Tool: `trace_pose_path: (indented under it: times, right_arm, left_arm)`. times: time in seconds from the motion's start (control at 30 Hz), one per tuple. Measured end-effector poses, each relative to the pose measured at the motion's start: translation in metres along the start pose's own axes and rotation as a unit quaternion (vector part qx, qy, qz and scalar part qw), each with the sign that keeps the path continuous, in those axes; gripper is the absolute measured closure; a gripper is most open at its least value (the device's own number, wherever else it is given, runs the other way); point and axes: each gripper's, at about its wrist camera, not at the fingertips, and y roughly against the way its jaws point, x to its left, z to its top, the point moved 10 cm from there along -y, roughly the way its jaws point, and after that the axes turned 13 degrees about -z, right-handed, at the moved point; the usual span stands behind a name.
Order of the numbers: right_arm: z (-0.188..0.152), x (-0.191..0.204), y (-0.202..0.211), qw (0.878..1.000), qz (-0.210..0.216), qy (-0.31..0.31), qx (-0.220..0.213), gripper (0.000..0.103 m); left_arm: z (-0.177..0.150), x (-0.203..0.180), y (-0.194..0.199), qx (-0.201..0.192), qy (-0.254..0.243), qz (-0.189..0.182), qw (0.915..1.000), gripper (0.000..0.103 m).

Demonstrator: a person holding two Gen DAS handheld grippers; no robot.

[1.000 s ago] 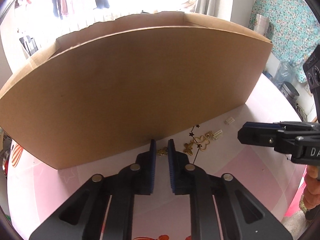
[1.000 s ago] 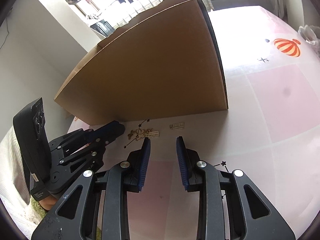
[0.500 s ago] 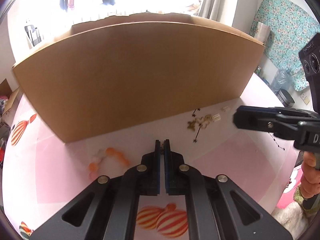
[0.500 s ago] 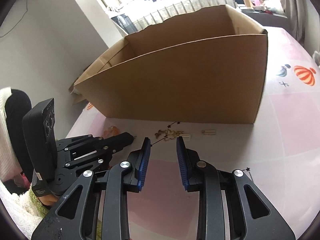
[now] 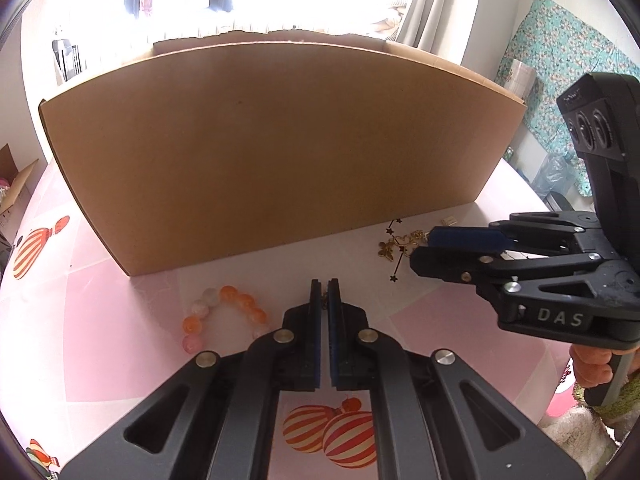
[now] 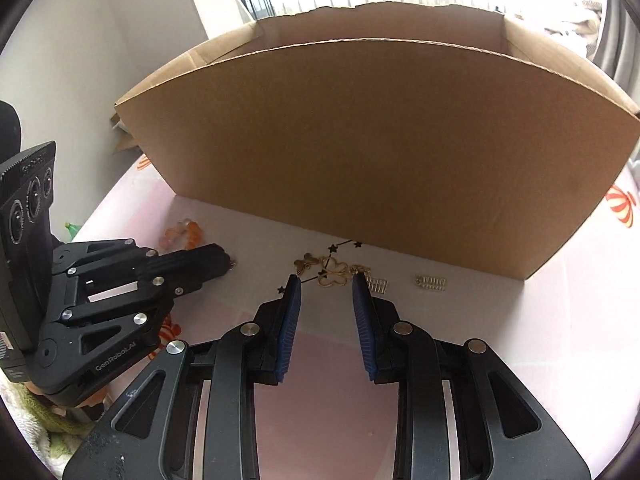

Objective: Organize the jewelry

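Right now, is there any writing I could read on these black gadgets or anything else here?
"DAS" on the right gripper body, the letters cut off.
"GenRobot.AI" on the left gripper body.
Small print atop its camera housing: too blurred to read.
The cardboard box shows none.

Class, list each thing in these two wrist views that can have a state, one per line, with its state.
left gripper: shut on a small gold piece
right gripper: open, holding nothing
cardboard box: upright, top open
bead bracelet: lying on the table
gold charms: lying loose by the box
small gold combs: lying flat, apart
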Motion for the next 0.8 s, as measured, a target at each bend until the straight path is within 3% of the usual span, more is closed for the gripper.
trace_pose_path:
  times: [0.3,0.4,0.8]
  right_arm:
    - [0.008,0.021,-0.004,0.996,-0.049,0.075,-0.016,0.081]
    - [0.011,0.028,-0.006,0.996,-0.047,0.080,-0.014,0.091]
    - [0.004,0.027,0.008,0.998,-0.026,0.056,-0.008,0.092]
  left_arm:
    - [-0.003,0.001,0.002,-0.003,0.004,-0.007,1.0000,0.100]
    - [-0.003,0.003,0.004,-0.003,0.005,-0.007,1.0000,0.100]
    - [-0.001,0.006,0.008,-0.003,0.007,-0.009,0.9999,0.100]
